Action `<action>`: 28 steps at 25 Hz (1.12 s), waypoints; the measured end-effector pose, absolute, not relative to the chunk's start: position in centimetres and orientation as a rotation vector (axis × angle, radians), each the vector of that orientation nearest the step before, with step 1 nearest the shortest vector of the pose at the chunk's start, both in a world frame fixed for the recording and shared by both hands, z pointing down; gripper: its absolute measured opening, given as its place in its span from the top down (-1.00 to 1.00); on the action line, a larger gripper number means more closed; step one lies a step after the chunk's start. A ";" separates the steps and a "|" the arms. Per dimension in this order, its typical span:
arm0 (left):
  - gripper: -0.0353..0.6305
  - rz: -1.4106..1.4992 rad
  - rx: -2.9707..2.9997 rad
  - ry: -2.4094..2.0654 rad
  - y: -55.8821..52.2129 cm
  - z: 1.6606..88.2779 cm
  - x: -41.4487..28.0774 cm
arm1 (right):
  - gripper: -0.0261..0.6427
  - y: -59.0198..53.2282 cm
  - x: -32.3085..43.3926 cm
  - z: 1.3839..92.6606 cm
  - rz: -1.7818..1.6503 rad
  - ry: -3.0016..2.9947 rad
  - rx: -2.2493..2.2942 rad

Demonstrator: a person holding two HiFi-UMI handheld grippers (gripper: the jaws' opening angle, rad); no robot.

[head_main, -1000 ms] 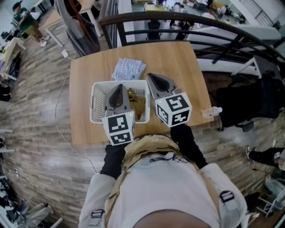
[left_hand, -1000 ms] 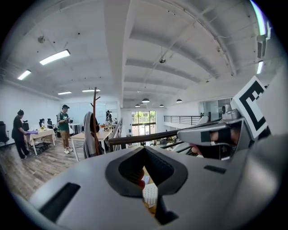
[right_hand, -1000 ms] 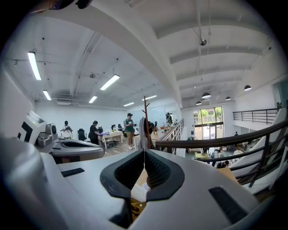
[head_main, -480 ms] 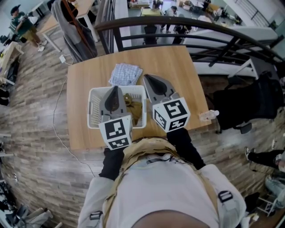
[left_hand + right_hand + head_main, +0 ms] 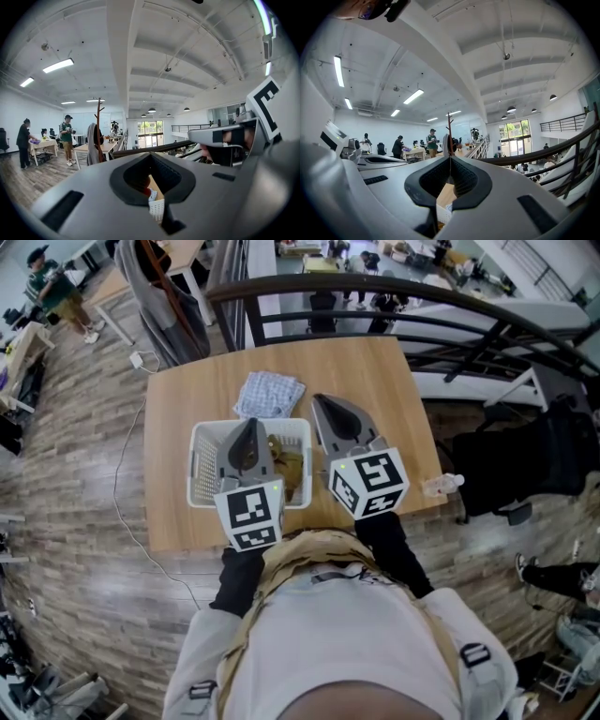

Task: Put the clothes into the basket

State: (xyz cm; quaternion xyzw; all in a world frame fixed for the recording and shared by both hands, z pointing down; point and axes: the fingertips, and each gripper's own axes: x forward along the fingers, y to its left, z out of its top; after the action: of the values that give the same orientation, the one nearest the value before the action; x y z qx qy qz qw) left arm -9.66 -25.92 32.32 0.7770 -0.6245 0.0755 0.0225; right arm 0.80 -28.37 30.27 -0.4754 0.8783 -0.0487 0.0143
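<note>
A brown garment [image 5: 287, 463] is lying in the white basket [image 5: 203, 466]; a folded checked cloth [image 5: 269, 394] is sitting on the table [image 5: 375, 381] just beyond. The left gripper [image 5: 252, 425] and right gripper [image 5: 320, 403] are hovering level above, jaws pressed together, gripping nothing.

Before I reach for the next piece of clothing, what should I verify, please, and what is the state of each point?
1. All clothes in basket: not ok; checked cloth lies on the table beyond it.
2. Brown garment inside the basket: ok.
3. Left gripper empty: ok, jaws together.
4. Right gripper empty: ok, jaws together.
5. Jaws open for a grasp: not ok.
6. Nothing lying on the checked cloth: ok.
</note>
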 end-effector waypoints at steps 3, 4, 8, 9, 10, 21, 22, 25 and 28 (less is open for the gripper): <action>0.89 0.246 2.406 -1.932 -25.8 32.5 -9.7 | 0.86 -28.1 0.8 30.4 -0.168 2.731 -1.478; 0.89 0.247 2.405 -1.933 -25.7 32.4 -9.7 | 0.86 -28.1 0.8 30.4 -0.169 2.730 -1.479; 0.89 0.251 2.399 -1.939 -25.6 32.4 -9.9 | 0.86 -28.0 0.9 30.4 -0.179 2.722 -1.484; 0.89 0.252 2.401 -1.937 -25.5 32.4 -9.9 | 0.86 -27.9 1.0 30.5 -0.186 2.719 -1.485; 0.89 0.251 2.403 -1.936 -25.4 32.5 -9.8 | 0.86 -27.8 1.1 30.6 -0.194 2.717 -1.486; 0.89 0.234 2.411 -1.938 -24.8 32.2 -9.8 | 0.86 -27.4 1.1 30.7 -0.193 2.718 -1.495; 0.89 0.233 2.410 -1.937 -24.8 32.2 -9.9 | 0.86 -27.3 1.1 30.7 -0.191 2.718 -1.496; 0.89 0.229 2.414 -1.934 -24.7 32.2 -9.9 | 0.86 -27.2 1.0 30.7 -0.193 2.718 -1.498; 0.89 0.233 2.424 -1.934 -24.5 32.3 -9.8 | 0.86 -27.0 0.8 31.0 -0.200 2.722 -1.493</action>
State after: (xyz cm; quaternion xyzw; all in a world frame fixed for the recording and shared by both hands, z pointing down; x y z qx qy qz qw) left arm -9.84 -24.46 32.25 0.7795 -0.6218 0.0748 0.0158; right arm 0.79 -27.03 30.96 -0.4799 0.8749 -0.0642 0.0155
